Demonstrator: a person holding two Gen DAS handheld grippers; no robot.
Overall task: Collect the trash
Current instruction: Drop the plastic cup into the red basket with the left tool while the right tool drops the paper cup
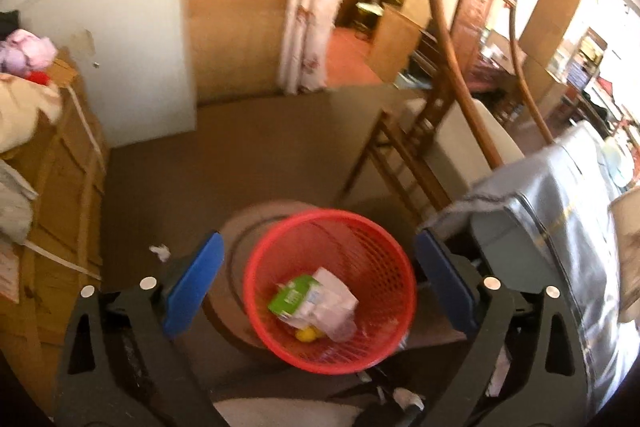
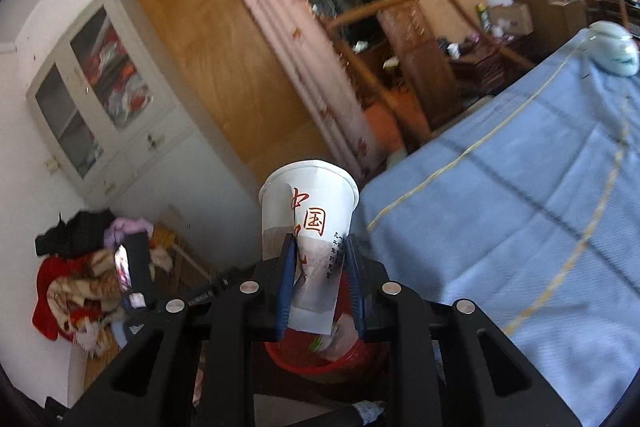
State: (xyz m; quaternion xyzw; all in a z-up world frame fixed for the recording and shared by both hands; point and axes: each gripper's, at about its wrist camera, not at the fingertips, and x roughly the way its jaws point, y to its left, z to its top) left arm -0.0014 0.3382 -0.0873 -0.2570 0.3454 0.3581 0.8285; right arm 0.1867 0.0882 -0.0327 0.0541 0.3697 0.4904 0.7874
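A red mesh waste basket (image 1: 360, 239) stands on the floor below my left gripper (image 1: 320, 259), which is open and empty above it. In the basket lie a green and white carton (image 1: 294, 295), white packaging (image 1: 334, 301) and something yellow (image 1: 306, 335). My right gripper (image 2: 320, 255) is shut on a white paper cup (image 2: 310, 227) with red Chinese characters, squeezing its lower part. The cup is held upright above the red basket (image 2: 316, 363), whose rim shows below the fingers.
A table with a blue cloth (image 2: 520, 207) is at the right, with a pale object (image 2: 614, 49) on it. A wooden chair (image 1: 432, 131) stands beyond the basket. A crumpled white scrap (image 1: 160, 251) lies on the brown floor. Boxes with clothes (image 1: 48, 163) are at the left.
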